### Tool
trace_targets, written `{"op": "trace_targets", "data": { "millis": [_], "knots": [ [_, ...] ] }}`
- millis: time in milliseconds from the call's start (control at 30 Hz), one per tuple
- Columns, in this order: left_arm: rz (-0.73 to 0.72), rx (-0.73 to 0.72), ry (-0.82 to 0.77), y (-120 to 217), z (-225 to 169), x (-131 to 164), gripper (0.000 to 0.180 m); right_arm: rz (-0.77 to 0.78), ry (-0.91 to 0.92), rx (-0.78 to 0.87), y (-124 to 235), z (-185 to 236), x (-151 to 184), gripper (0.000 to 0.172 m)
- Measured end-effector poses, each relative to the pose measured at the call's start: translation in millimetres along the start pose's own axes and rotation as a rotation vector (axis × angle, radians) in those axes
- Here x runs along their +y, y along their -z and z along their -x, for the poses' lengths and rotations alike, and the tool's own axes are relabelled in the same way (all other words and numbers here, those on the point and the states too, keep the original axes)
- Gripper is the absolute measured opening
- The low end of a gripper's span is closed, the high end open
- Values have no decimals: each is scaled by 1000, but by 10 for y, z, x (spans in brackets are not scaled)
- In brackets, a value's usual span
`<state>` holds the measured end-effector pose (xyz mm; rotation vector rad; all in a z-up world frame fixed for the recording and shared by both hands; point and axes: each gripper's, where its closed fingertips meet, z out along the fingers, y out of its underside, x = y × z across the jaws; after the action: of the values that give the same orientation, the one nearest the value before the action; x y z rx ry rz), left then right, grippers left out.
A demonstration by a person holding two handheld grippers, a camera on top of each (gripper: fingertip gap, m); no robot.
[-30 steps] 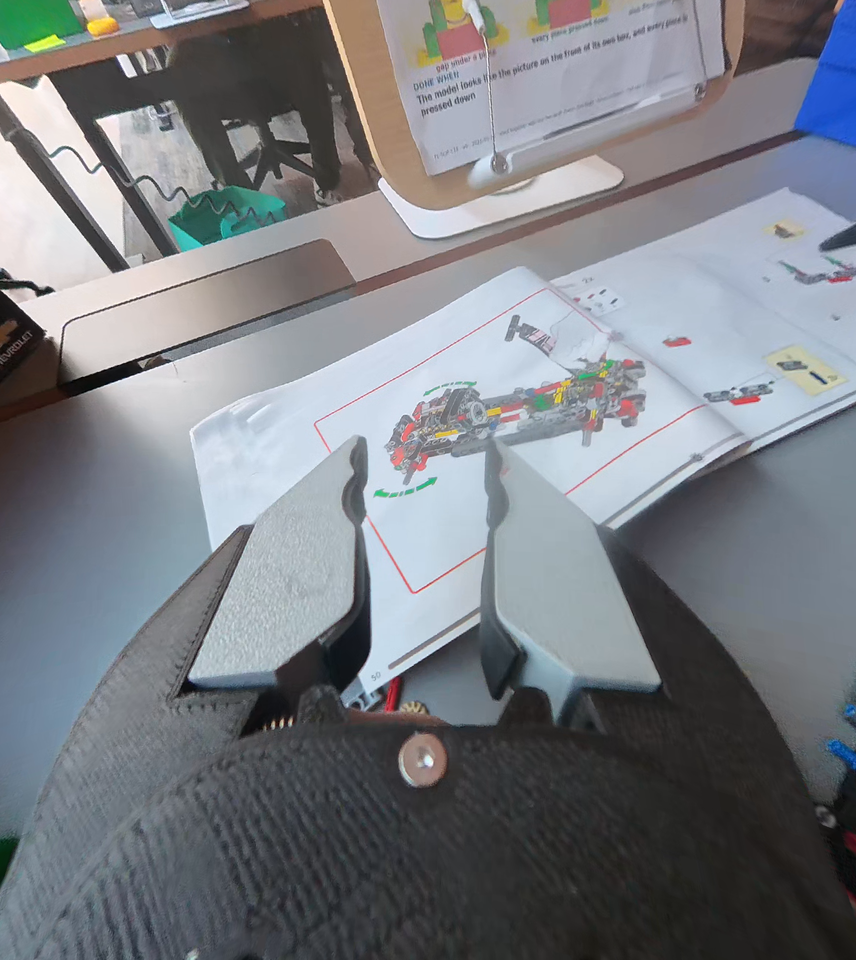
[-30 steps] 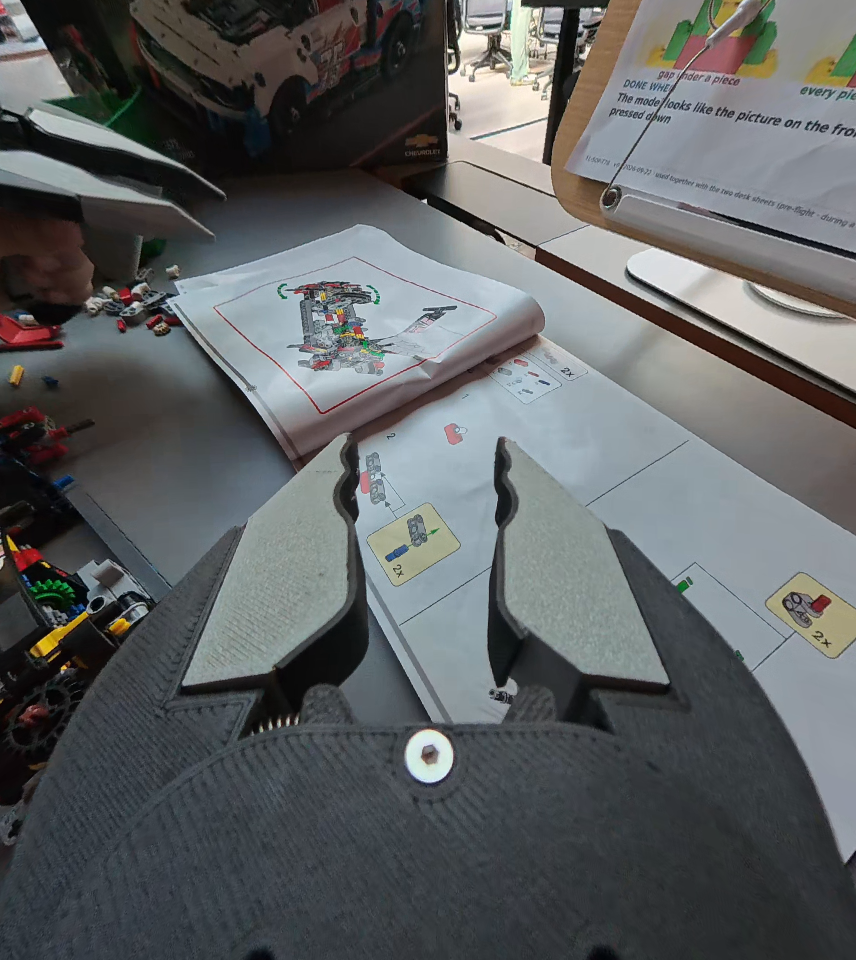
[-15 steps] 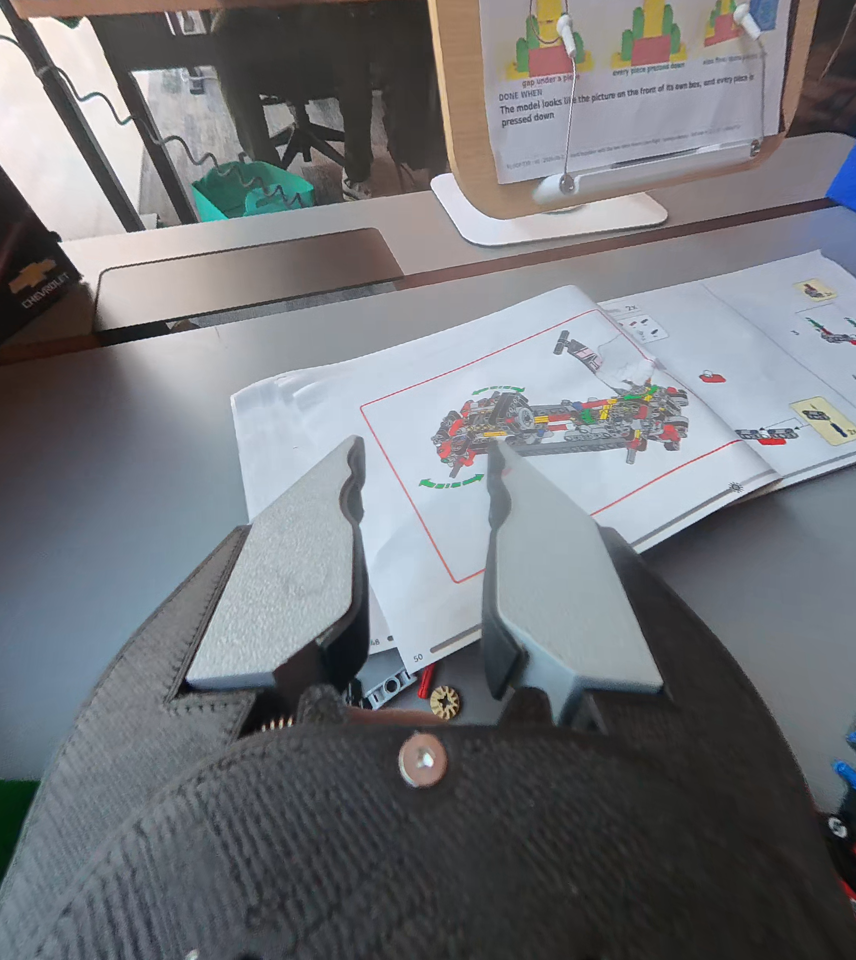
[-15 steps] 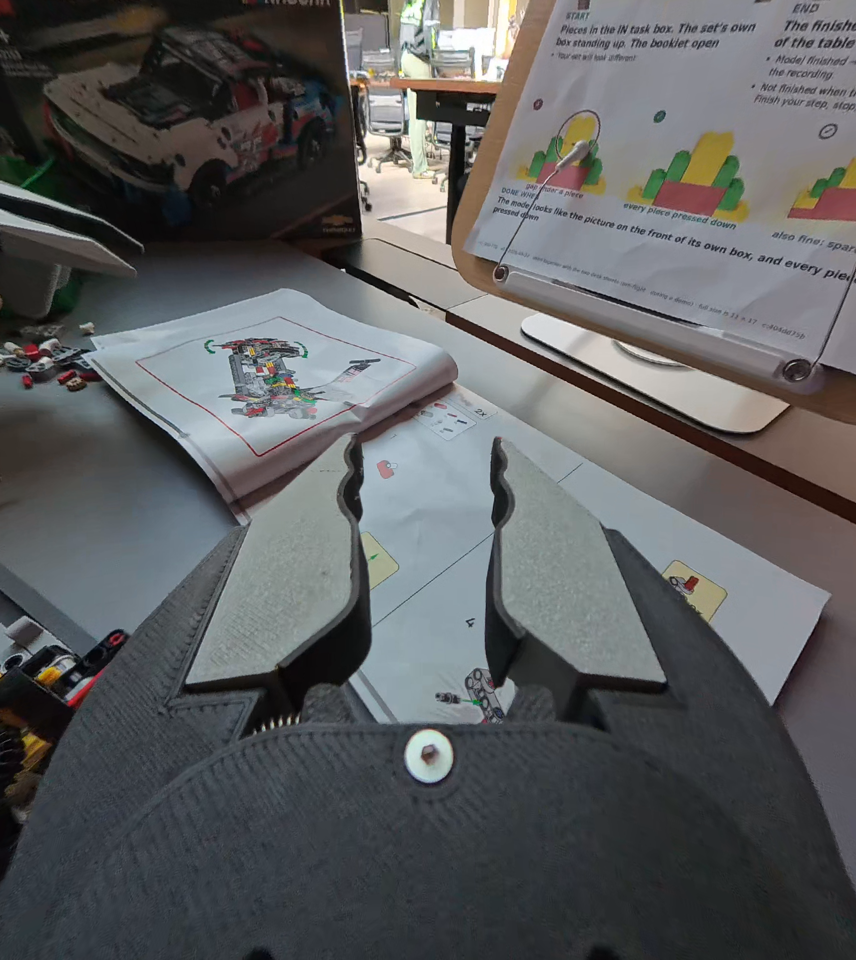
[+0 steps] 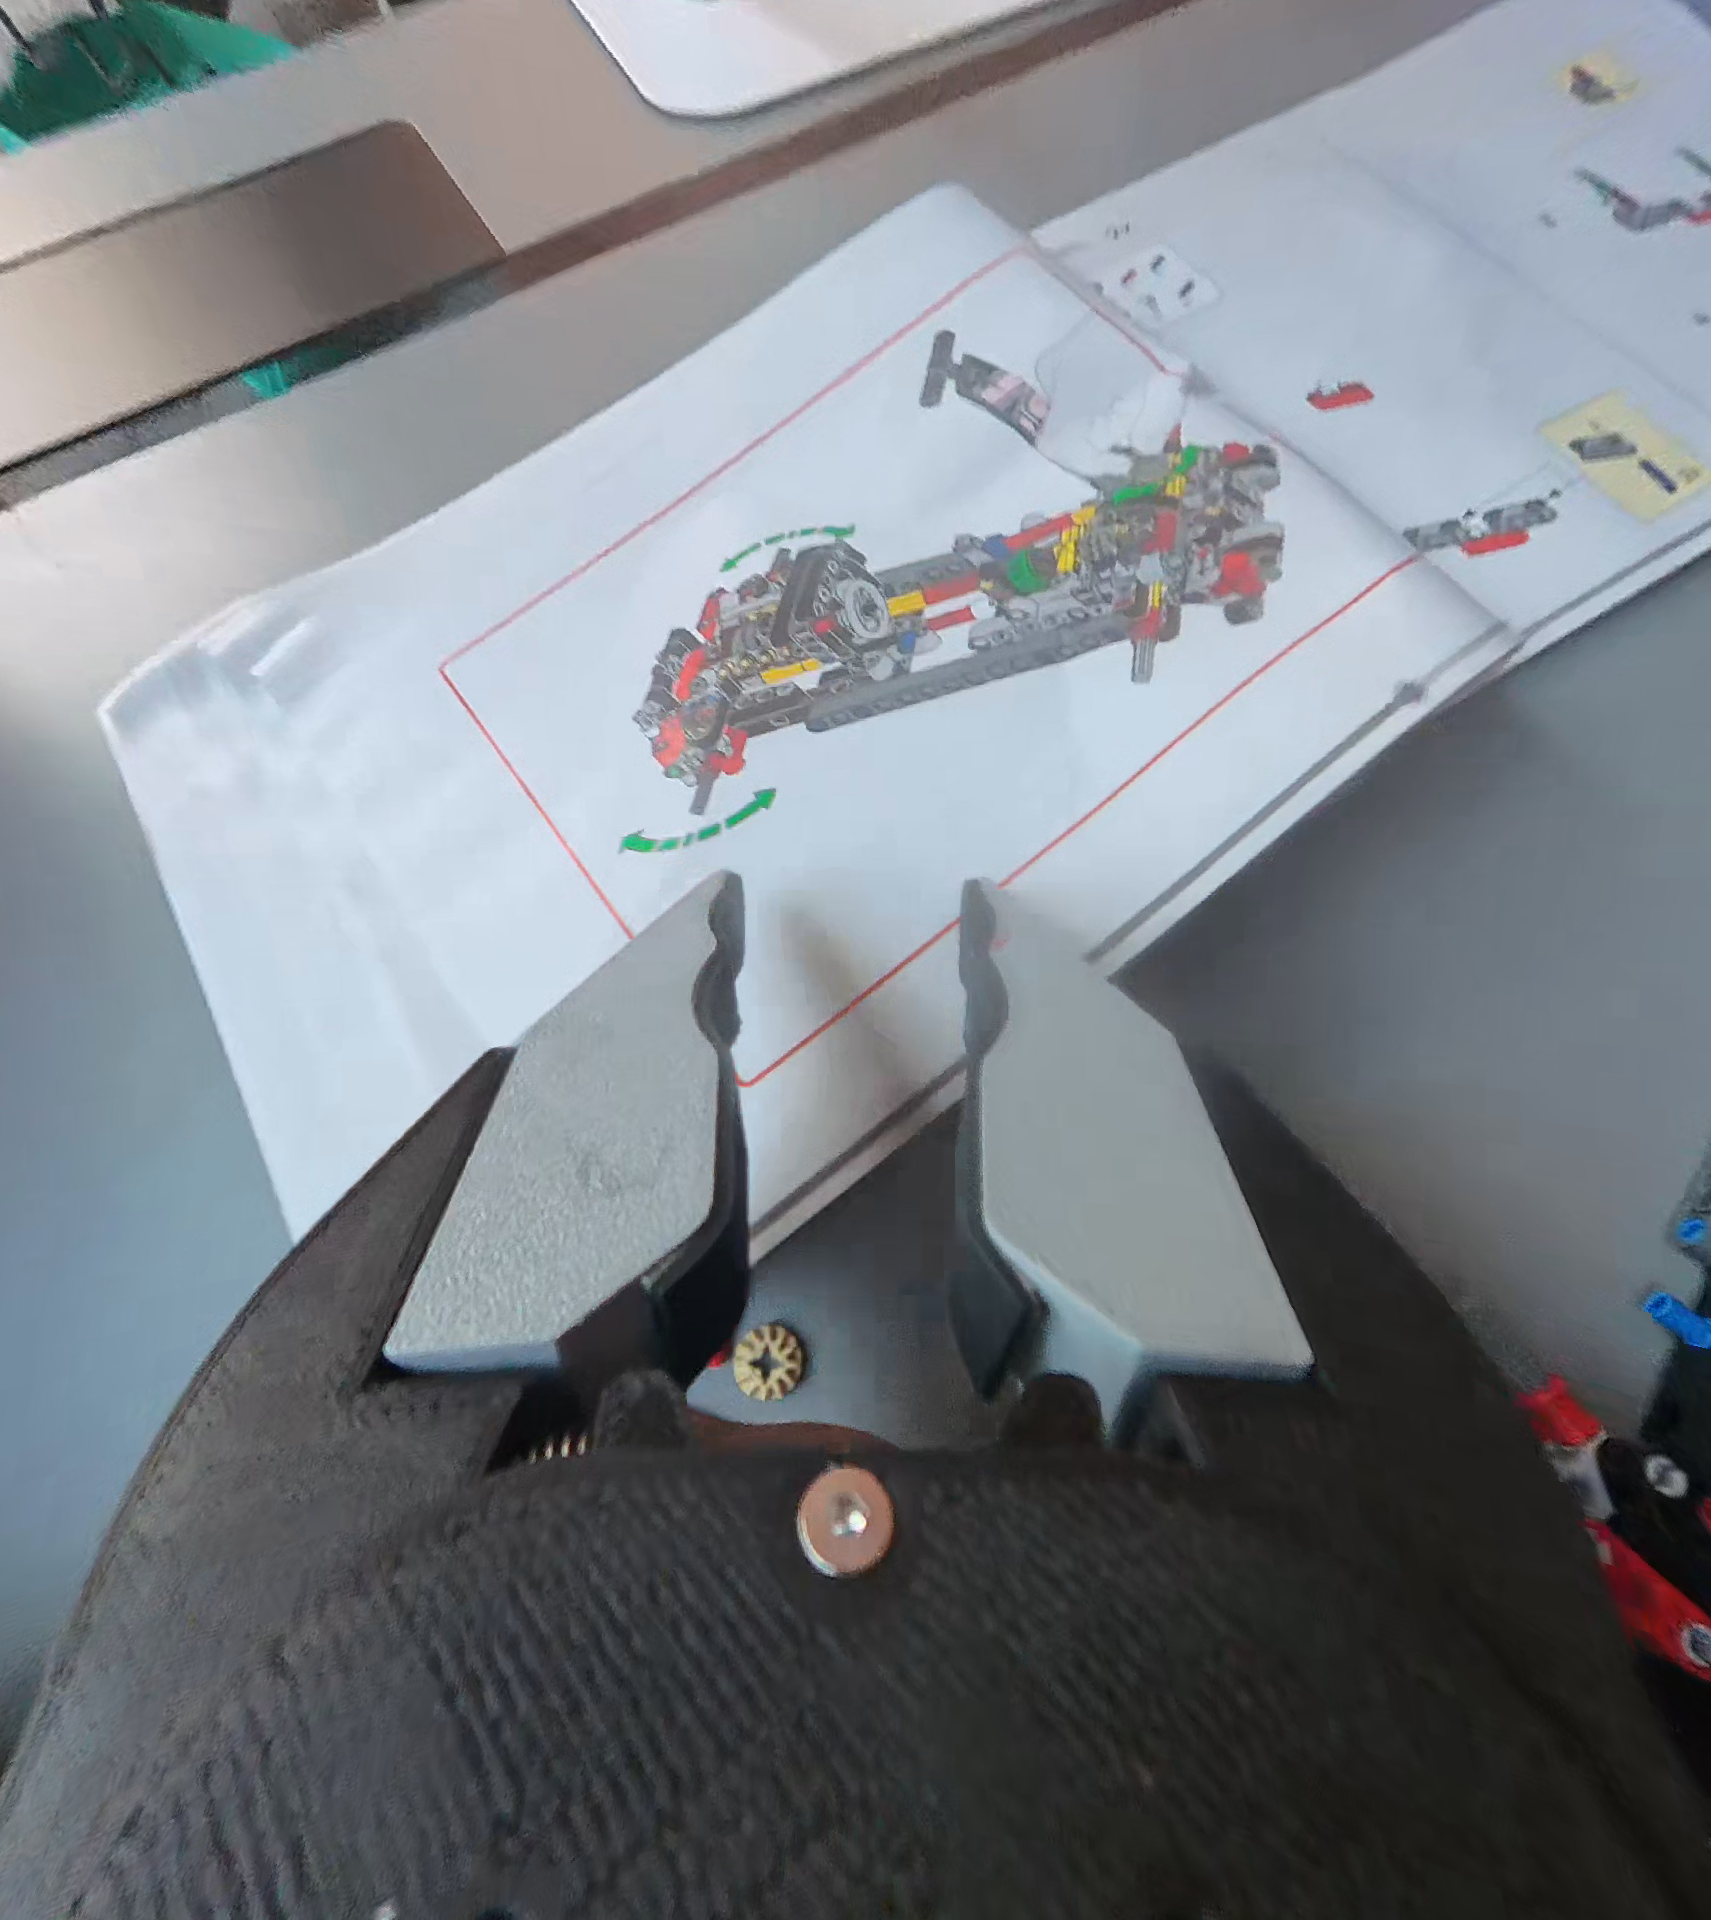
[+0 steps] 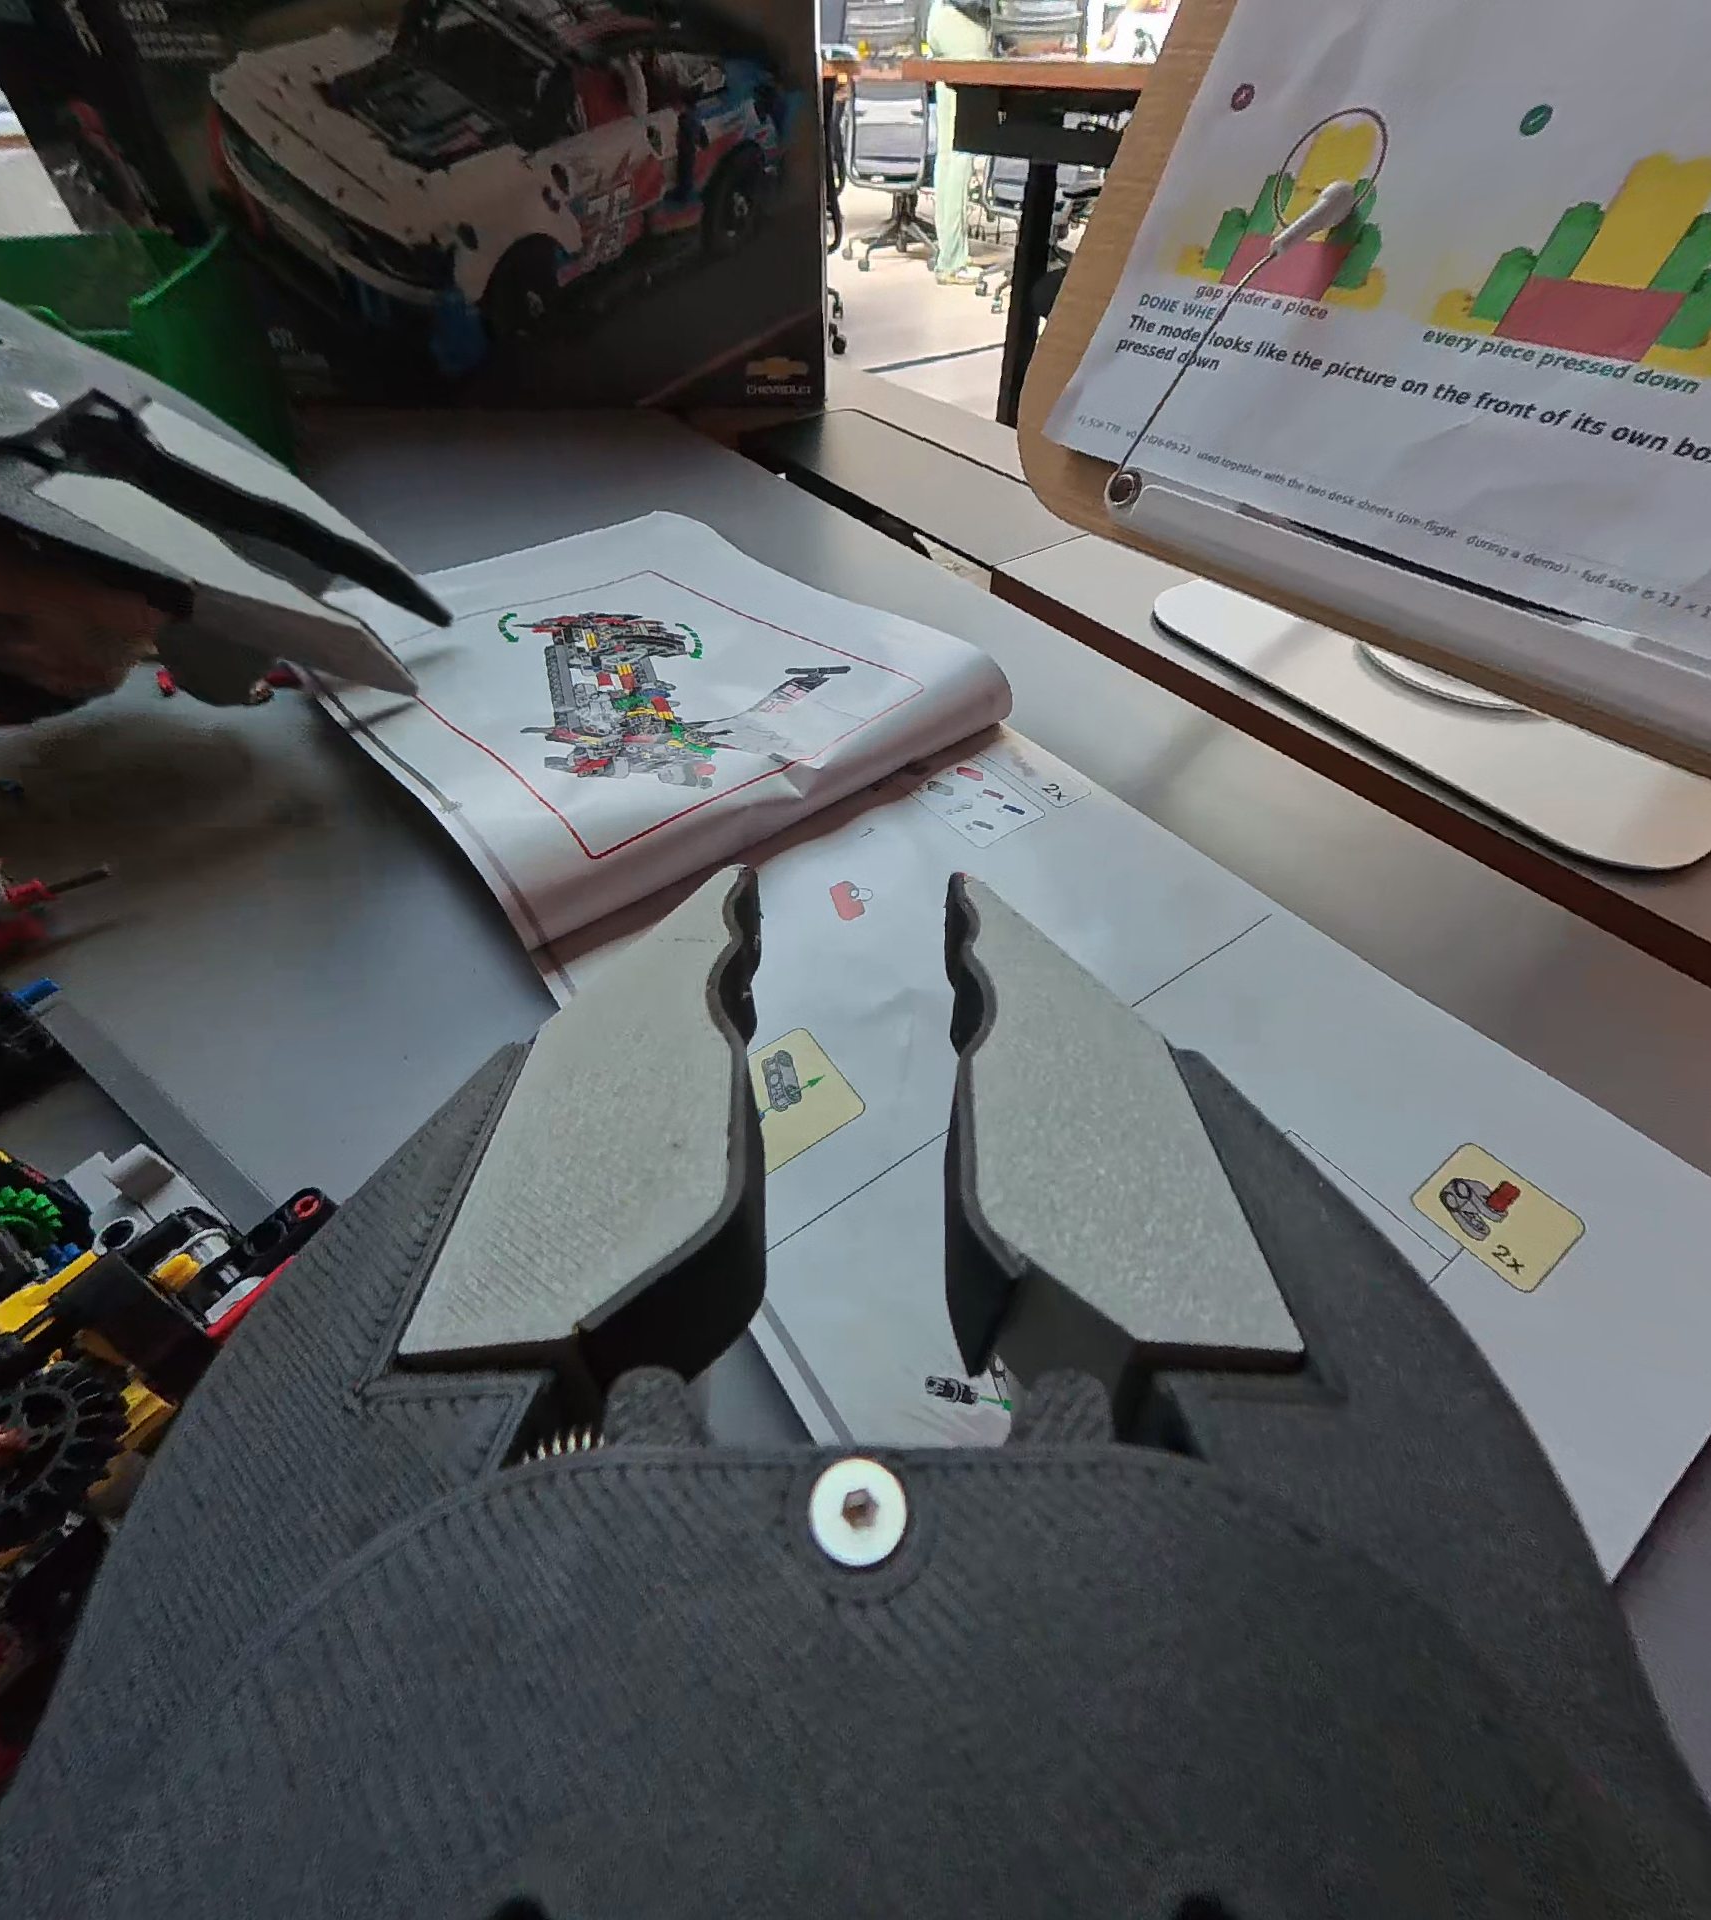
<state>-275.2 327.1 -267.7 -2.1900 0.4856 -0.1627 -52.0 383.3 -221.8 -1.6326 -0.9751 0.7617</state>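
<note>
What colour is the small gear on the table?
Tan gear, seen best in the left wrist view.

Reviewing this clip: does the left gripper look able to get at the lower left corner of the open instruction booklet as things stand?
Probably yes. The left gripper hangs open with nothing between its fingers, just above that corner of the instruction booklet, and no loose part lies on the page there.

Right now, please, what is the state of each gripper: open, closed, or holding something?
Left gripper: open, holding nothing, its tips over the left page of the instruction booklet.
Right gripper: open, holding nothing, over the booklet's right page.
</note>
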Motion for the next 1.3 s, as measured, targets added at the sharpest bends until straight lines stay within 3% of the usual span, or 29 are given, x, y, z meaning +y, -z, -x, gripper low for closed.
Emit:
{"op": "trace_targets", "data": {
  "millis": [133, 367, 1033, 1300],
  "knots": [
    [88, 3, -16, -112, -22, 178, 36, 66, -5, -25, -51, 32, 91, 26],
    [101, 23, 36, -100, 16, 211, 35, 456, 74, 37, -179, -19, 677, 0],
    [86, -26, -32, -128, -22, 157, 30, 461, -107, 163, 17, -369, 752, 0],
    [78, -16, -60, -142, -75, 145, 25, 491, -71, 222, 131, -404, 785, 0]
  ]
}}
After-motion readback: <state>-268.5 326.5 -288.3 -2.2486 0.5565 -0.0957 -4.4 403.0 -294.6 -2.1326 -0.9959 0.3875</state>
